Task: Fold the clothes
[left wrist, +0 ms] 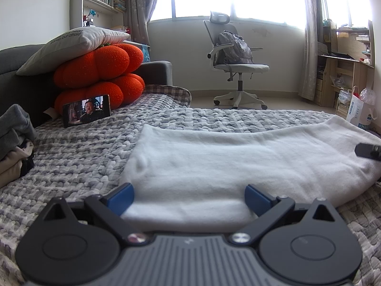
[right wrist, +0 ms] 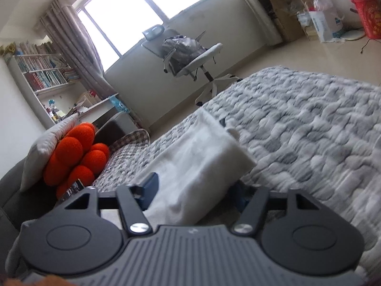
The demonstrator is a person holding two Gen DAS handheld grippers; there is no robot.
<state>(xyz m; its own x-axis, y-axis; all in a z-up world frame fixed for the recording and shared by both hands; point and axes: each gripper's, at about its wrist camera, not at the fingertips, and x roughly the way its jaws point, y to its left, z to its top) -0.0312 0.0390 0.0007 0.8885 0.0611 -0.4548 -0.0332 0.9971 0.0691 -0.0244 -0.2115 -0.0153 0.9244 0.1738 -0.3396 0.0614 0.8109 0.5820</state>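
A white garment (left wrist: 238, 162) lies folded in a long band across the grey knitted blanket (left wrist: 78, 157). My left gripper (left wrist: 189, 197) is open, its blue pads (left wrist: 121, 197) set wide either side of the garment's near edge. A dark part of my right gripper (left wrist: 368, 151) shows at the garment's right end. In the tilted right wrist view, the white garment (right wrist: 202, 164) runs away from me between the spread fingers of my right gripper (right wrist: 196, 191). That gripper is open, and its right finger is partly hidden by the cloth.
A pile of other clothes (left wrist: 14, 140) sits at the left edge. A phone (left wrist: 87, 110) leans on orange pumpkin cushions (left wrist: 100, 76) under a white pillow (left wrist: 71, 45). Beyond the bed stand an office chair (left wrist: 234, 64) with a backpack, shelves and bags (left wrist: 357, 112).
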